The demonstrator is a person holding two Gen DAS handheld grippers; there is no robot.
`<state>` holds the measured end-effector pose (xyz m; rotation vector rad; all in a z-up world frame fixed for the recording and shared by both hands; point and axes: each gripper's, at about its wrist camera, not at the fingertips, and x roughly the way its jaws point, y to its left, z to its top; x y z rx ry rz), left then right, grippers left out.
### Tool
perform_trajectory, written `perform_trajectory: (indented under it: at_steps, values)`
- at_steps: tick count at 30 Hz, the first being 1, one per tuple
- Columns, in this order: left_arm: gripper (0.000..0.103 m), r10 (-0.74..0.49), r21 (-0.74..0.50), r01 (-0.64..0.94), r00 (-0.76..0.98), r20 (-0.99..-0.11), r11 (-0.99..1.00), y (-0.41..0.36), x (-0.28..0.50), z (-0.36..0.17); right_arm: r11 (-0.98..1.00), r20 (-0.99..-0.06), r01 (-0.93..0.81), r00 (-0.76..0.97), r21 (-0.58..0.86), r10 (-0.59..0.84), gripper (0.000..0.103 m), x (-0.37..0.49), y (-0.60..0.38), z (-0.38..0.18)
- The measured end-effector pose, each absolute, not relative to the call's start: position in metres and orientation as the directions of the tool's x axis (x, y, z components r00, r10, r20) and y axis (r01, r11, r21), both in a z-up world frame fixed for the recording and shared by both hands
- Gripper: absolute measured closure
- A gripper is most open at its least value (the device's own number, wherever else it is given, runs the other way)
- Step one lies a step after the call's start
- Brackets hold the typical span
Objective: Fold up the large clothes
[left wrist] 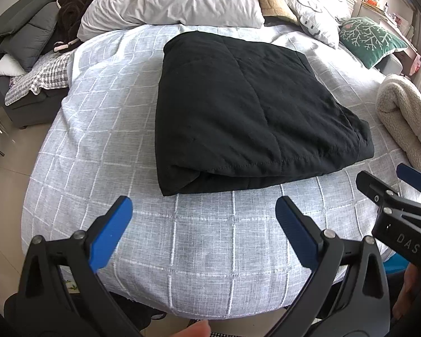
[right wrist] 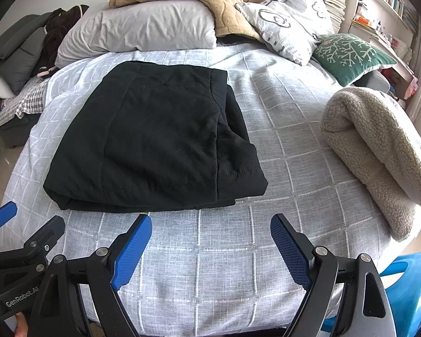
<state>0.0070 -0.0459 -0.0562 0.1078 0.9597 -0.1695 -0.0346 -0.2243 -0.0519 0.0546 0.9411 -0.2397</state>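
Both claws are held side by side above the near edge of the bed (left wrist: 78, 140), angled down toward its grey checked cover. The left claw (left wrist: 203, 226) has its blue pads (left wrist: 109, 236) spread wide apart with nothing between them, only the cover below. The right claw (right wrist: 210, 245) is likewise spread wide and empty, its pads (right wrist: 132, 250) clear of any cloth; in the left wrist view it shows at the right edge, just beside the left one. A fingertip (left wrist: 196, 330) shows at the bottom of the left view. The black garment (right wrist: 154, 143) lies folded into a thick rectangle on the middle of the bed, just beyond both claws and touching neither. A cream fleece blanket (right wrist: 379, 151) lies rolled near the bed's right edge, well apart from the garment, with pillows (right wrist: 143, 28) at the head
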Motion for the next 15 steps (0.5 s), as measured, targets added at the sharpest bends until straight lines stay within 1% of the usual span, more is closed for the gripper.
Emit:
perform_trajectory:
  at_steps: [15]
  values:
    - [0.002,-0.095,0.017,0.191,0.561,-0.822,0.981,-0.0455,0.0071,-0.0563,0.972,-0.807,0.226,0.564,-0.056,-0.178,0.015,-0.0342,-0.2231,-0.0545]
